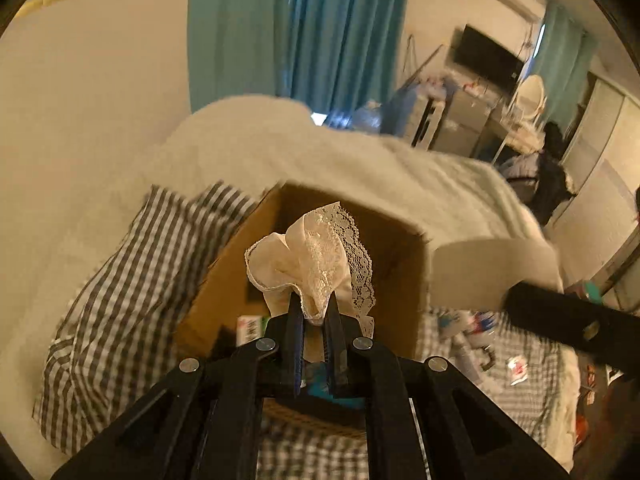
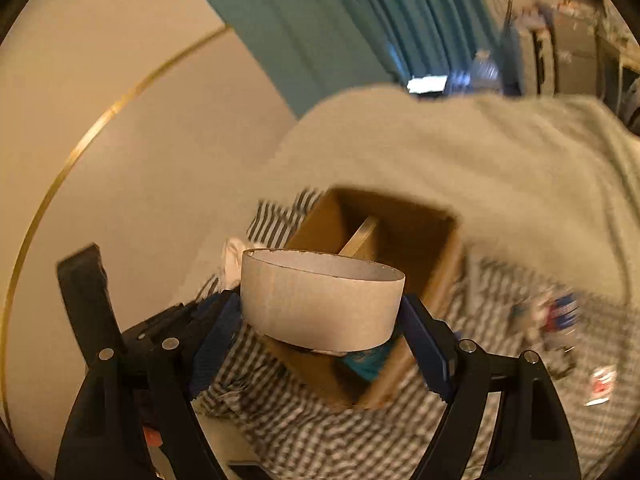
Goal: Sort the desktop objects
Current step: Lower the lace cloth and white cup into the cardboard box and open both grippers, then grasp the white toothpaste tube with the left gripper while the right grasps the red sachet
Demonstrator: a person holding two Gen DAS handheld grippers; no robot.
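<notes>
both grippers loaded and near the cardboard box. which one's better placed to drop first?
Left, probably. The left gripper is shut on the lace-trimmed cloth, which hangs right over the open cardboard box. The right gripper holds the cardboard ring nearer the box's front edge.

- The cardboard box (image 1: 360,216) stands open at the top, its mouth unblocked from above
- A slanting divider (image 2: 360,240) splits the inside
- Small items (image 1: 252,328) already lie on its floor
- A cream blanket (image 1: 400,160) bulges just behind the far rim
- Checked bedding (image 1: 120,280) crowds the left wall
- Scattered clutter (image 2: 560,320) lies right of the box
</notes>
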